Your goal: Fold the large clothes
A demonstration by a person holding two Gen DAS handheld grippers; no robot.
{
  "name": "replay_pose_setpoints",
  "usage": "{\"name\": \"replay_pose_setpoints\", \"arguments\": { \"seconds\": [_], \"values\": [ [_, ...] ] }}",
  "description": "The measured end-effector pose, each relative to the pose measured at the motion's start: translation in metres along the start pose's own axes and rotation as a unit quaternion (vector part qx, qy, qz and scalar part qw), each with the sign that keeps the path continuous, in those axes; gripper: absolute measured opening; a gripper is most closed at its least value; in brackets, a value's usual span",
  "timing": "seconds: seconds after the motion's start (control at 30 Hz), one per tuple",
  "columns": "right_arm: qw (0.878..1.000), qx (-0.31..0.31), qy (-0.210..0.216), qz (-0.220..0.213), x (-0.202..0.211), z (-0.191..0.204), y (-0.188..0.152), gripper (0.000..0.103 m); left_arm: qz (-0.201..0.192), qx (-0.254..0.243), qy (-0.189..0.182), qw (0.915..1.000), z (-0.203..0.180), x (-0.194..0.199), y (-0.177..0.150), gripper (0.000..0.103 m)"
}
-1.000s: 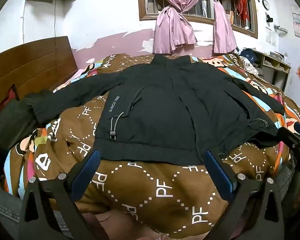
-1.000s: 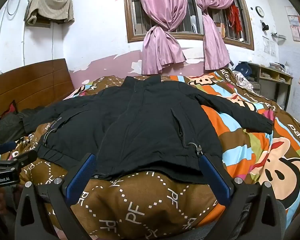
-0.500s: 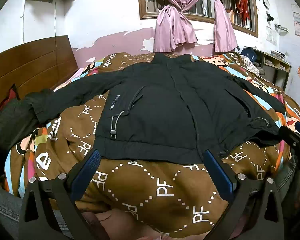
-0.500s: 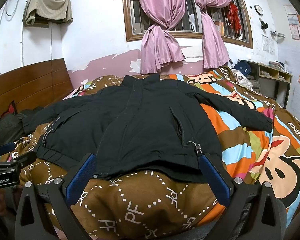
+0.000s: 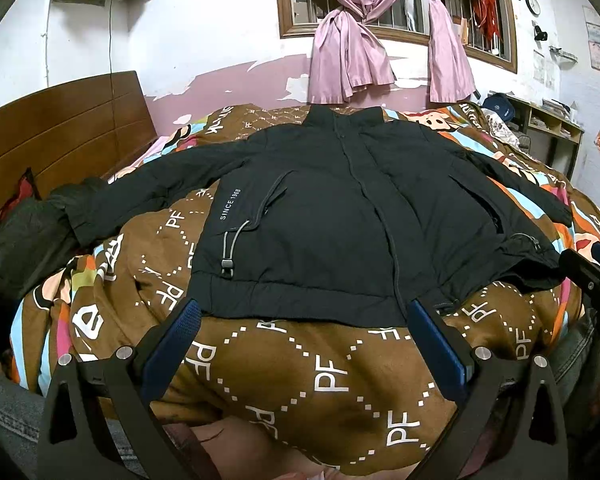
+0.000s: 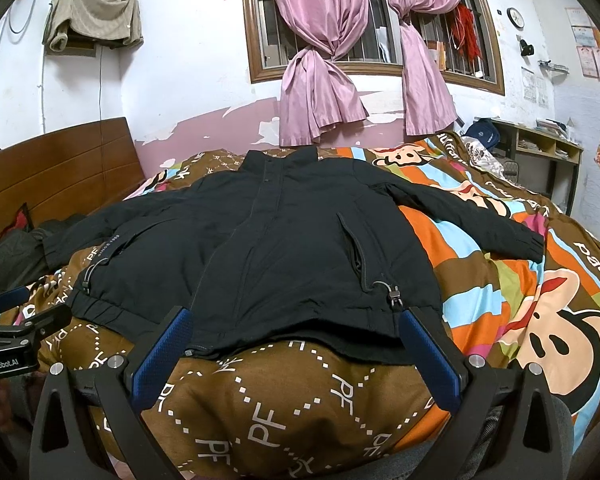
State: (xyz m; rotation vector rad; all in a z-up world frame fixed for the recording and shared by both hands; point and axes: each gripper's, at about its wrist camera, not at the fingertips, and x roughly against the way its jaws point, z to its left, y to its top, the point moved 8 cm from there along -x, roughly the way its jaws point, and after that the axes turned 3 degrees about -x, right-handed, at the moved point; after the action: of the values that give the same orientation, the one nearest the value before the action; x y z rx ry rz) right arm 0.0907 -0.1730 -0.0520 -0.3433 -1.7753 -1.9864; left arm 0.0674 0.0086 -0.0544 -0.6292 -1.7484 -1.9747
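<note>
From the left wrist view, a black jacket point(image 5: 340, 216) lies spread face up on the bed point(image 5: 300, 380), collar toward the far wall and hem toward the near edge, both sleeves stretched out to the sides. The bed wears a brown quilt printed with white "PF" diamonds and bright cartoon stripes. A wooden headboard point(image 5: 60, 132) stands at the left, with a heap of dark clothes point(image 5: 24, 240) piled against it, just beside the jacket's left cuff. The wall behind is white above, with peeling pink paint lower down. Pink curtains point(image 5: 352, 40) hang knotted in a barred, wood-framed window. A low shelf unit point(image 5: 548, 128) stands at the far right. The left gripper point(image 5: 304, 336) hovers at the near hem with its blue-padded jaws spread wide, grasping nothing.

From the right wrist view, the same jacket point(image 6: 284, 248) covers the middle of the bed point(image 6: 500, 280), its right sleeve reaching across the orange and blue stripes toward a cartoon monkey face. A beige cloth point(image 6: 92, 12) hangs high on the wall at the left, and a small round clock point(image 6: 515, 17) sits beside the window. The right gripper point(image 6: 296, 340) is likewise released, jaws wide apart just at the hem, while the left gripper point(image 6: 16, 320) shows at the left edge.
</note>
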Motion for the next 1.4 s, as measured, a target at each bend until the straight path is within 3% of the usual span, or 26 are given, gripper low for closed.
{"name": "replay_pose_setpoints", "arguments": {
  "seconds": [1.4],
  "values": [
    [1.000,-0.004,0.000,0.004,-0.0016,-0.0045,-0.0026,0.103,0.002,-0.002,0.001,1.0000,-0.0014,0.0000,0.0008,0.101]
  ]
}}
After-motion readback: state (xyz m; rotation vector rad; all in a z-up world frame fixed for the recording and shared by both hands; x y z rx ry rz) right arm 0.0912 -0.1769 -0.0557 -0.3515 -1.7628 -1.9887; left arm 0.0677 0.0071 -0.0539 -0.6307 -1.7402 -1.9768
